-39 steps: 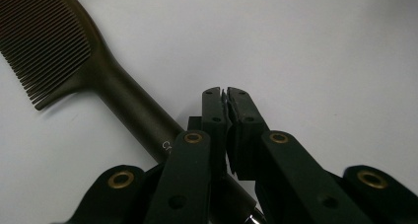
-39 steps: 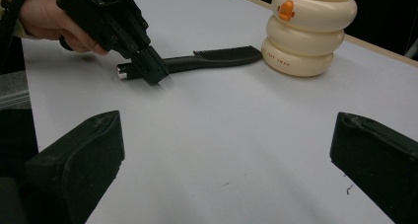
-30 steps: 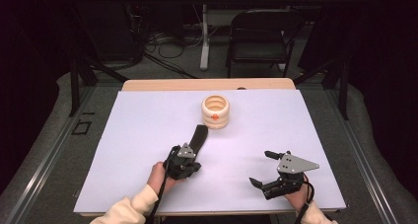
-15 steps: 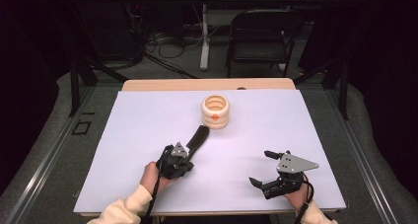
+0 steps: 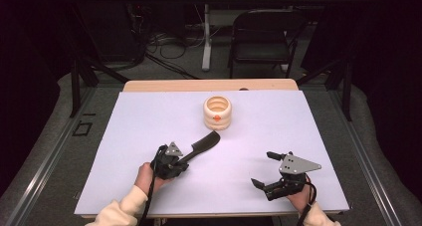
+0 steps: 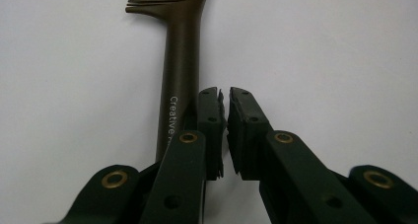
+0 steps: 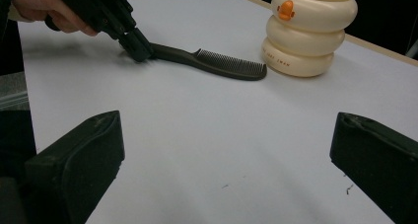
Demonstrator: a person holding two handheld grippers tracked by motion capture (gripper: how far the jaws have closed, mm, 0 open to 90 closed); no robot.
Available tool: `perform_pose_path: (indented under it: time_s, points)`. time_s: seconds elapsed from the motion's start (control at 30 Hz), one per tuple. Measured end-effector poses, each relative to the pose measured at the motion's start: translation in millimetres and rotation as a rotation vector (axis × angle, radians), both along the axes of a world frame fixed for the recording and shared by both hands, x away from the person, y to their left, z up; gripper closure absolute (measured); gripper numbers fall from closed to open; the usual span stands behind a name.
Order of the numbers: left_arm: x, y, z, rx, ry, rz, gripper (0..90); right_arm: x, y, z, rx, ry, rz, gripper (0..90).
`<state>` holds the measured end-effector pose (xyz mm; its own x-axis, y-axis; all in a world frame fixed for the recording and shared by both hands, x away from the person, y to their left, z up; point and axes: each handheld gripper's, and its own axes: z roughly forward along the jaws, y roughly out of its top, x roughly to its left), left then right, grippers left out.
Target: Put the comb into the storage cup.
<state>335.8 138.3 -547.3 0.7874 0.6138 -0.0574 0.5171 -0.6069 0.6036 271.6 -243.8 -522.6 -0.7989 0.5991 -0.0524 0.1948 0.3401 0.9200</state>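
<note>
High view, left gripper [image 5: 191, 156]: held low over the white table [image 5: 124, 186], with its tip at the handle end of the dark comb [image 5: 205, 143].
High view, comb: laid flat on the sheet, teeth end pointing toward the cream ringed holder [image 5: 217, 112] and lying just short of it, not touching.
High view, right gripper [image 5: 263, 169]: parked near the front right of the table, well apart from the comb, jaws spread wide.
Left gripper view, jaws: pressed almost together, with only a thin slit left between the pads [image 6: 212, 130]; nothing is pinched.
Left gripper view, comb [image 6: 178, 76]: seen lying just beside the left jaw, outside the gap, handle toward the camera and teeth away from it.
Right gripper view, left gripper [image 7: 135, 44]: seen at the comb's handle end; whether it touches the handle cannot be told.
Right gripper view, holder [image 7: 308, 31]: upright, open at the top, an orange mark on its upper ring.
Step in hand: judged to be work on the comb's handle with shut jaws, a nudge or an alignment rather than a lift.
Next move: the left jaws are to be opened, set astride the handle and closed on it before any lift toward the holder.
</note>
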Motion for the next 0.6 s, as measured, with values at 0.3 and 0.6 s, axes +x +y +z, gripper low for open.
perform_pose_path:
  time_s: [0.3, 0.6]
  points:
    - [-3.4, -5.5, 6.6, 0.012, 0.009, -0.029, 59.6, -0.2, 0.1, 0.1, -0.001, -0.001, 0.001, 0.0]
    - [-6.4, -8.4, 18.2, 0.02, -0.031, -0.037, 38.0, 0.1, 0.3, -0.2, -0.002, 0.0, 0.002, 0.0]
